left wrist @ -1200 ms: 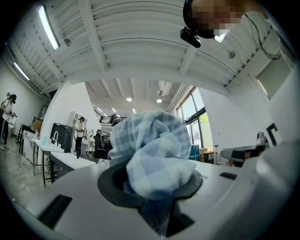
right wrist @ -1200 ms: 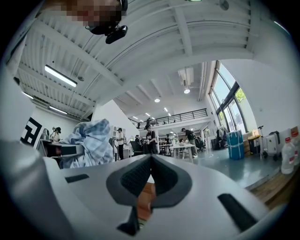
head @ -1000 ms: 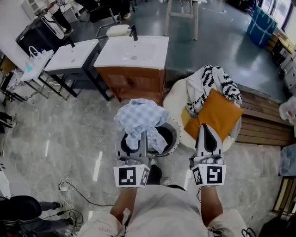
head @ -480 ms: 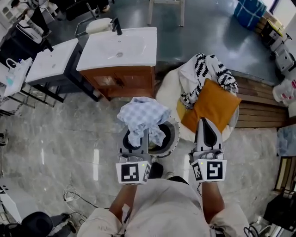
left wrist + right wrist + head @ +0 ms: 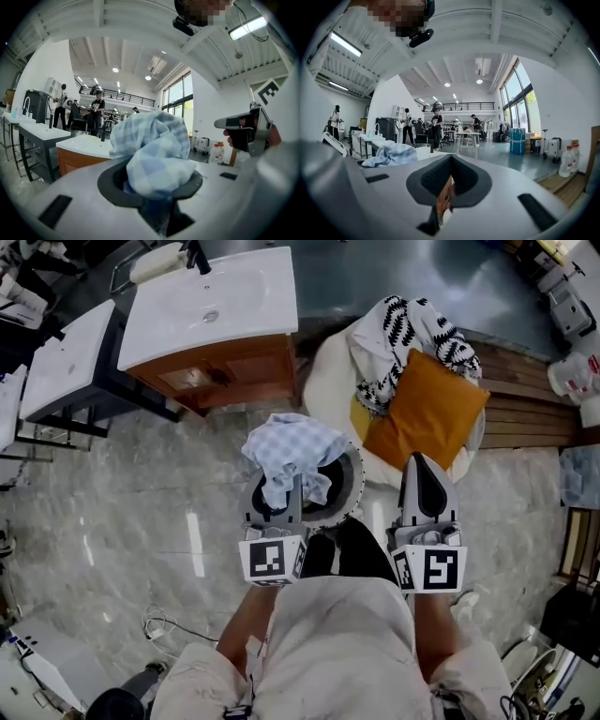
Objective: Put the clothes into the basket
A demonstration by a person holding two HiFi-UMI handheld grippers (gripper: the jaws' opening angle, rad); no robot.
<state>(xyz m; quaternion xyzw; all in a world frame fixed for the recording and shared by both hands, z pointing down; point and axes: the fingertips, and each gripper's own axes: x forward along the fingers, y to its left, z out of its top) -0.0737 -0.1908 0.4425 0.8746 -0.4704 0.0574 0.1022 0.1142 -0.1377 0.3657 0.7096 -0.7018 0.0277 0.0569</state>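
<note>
Gripping a bunched fold of the checked cloth [image 5: 292,448], left tongs [image 5: 296,489] are holding it just above the basket [image 5: 355,476] on the floor; likely soft, light, free-draping; right tongs [image 5: 419,465] are resting closed, empty.

The light blue checked cloth [image 5: 292,451] is bunched up just above the round dark basket [image 5: 352,486]. An orange cloth [image 5: 427,413] and a black-and-white garment [image 5: 412,329] lie nearby.

No legible text, labels or numbers anywhere
</note>
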